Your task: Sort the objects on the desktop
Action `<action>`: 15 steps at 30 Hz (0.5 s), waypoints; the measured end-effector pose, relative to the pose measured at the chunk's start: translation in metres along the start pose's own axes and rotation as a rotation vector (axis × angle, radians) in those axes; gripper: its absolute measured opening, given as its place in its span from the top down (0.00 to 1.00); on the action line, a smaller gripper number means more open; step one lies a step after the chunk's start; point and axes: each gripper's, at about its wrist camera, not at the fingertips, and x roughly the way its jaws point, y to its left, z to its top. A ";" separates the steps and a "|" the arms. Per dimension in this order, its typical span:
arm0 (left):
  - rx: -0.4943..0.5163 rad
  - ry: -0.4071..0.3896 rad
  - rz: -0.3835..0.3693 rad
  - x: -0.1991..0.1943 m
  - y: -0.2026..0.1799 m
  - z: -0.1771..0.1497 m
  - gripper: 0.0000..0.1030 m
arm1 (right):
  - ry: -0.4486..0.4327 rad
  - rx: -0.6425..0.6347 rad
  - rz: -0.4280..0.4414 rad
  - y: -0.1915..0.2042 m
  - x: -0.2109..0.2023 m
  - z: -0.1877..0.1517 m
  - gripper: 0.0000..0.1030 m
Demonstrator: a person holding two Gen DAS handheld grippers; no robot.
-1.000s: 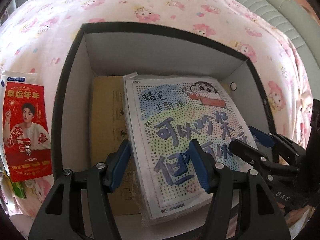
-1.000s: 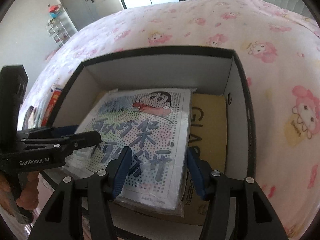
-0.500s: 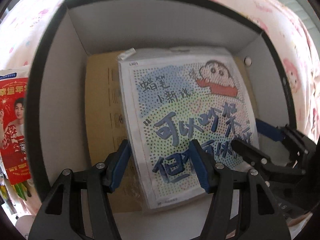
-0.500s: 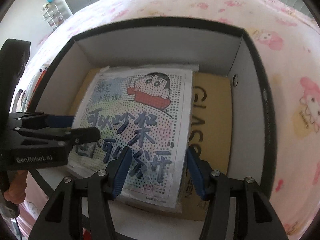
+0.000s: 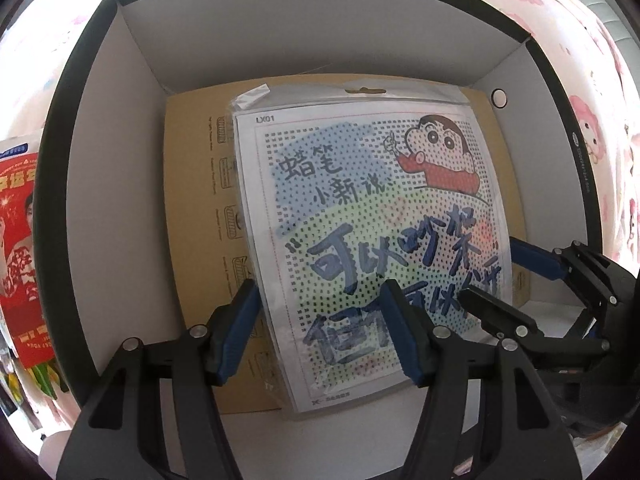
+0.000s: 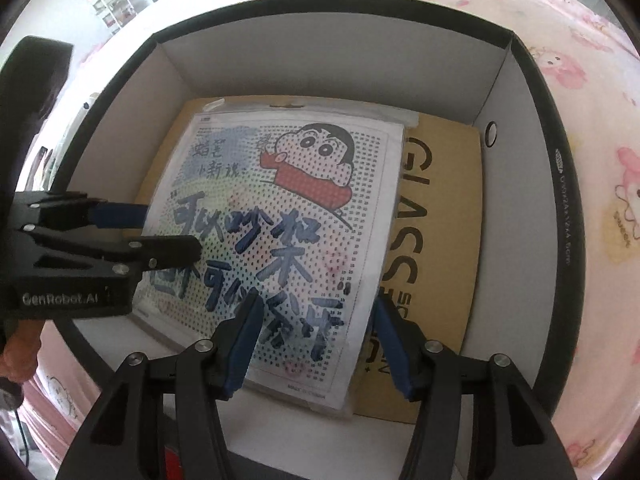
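At the far left of the left wrist view a red printed packet [image 5: 22, 256] lies on the pink cartoon-print bedsheet [image 5: 592, 92], outside the box. The box [image 5: 120, 128] — black outside, white inside — sits open on the bed and fills most of both views. On its floor lies a flat brown cardboard piece [image 5: 196, 216], printed with small diagrams along one edge and, as the right wrist view shows, large dark letters along the other. On top of the cardboard rests the cartoon sheet in a clear plastic sleeve [image 5: 360, 220], showing a dotted picture of a boy in a red top with large blue handwritten characters; it lies flat inside the box and leaves a strip of cardboard bare on either side. The left gripper [image 5: 320, 328] hangs over the sheet's near left corner with its jaws spread apart and nothing pressed between them; one blue pad is above the cardboard, the other above the sheet. The right gripper [image 6: 316, 340] hangs over the near right part of the sheet — its jaws have just been opening, they stand wide, and the sheet lies below them, not gripped. A hand [image 6: 18, 356] shows at the left edge of the right wrist view, under the left gripper's body.
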 end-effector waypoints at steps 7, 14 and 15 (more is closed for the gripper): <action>-0.004 0.014 -0.008 -0.001 0.003 0.010 0.38 | -0.052 -0.022 -0.058 0.005 -0.017 0.005 0.49; -0.020 0.040 -0.050 -0.013 0.019 0.028 0.37 | -0.080 0.006 -0.013 -0.003 -0.031 0.031 0.50; -0.058 0.041 -0.065 -0.013 0.024 0.033 0.37 | -0.077 -0.008 -0.014 -0.002 -0.031 0.039 0.50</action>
